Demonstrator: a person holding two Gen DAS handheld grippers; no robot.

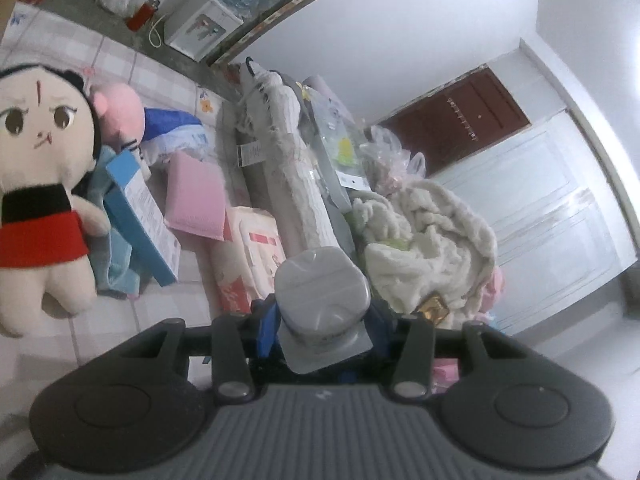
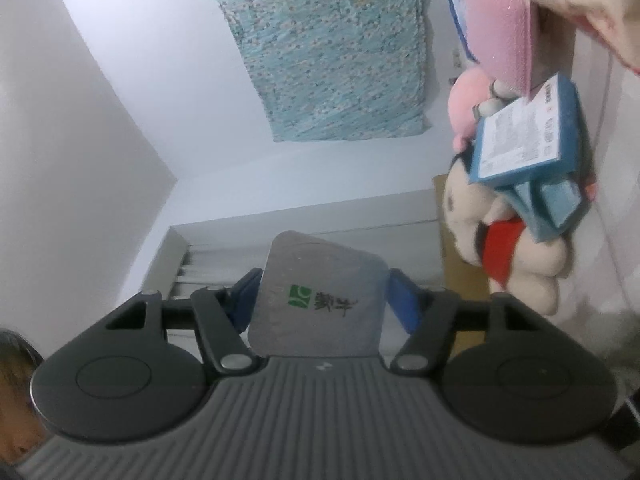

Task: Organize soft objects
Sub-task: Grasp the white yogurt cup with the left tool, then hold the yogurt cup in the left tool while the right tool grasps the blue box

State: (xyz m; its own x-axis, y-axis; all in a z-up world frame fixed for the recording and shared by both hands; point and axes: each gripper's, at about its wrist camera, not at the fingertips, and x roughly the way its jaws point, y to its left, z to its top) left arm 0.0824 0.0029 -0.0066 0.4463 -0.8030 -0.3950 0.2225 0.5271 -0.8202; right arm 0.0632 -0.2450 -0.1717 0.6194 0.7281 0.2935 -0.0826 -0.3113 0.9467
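Between my two claws I held one soft silvery milk pouch, left gripper clamped, right gripper pads barely touching, for a handover.

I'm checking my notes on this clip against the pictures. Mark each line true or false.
1. The left gripper holds a grey pouch. True.
2. The doll wears a green skirt. False: it is red.
3. The pouch in the right gripper bears a green logo. True.
4. The patterned cloth on the wall is red. False: it is blue-green.
5. The blue box lies beside the doll. True.
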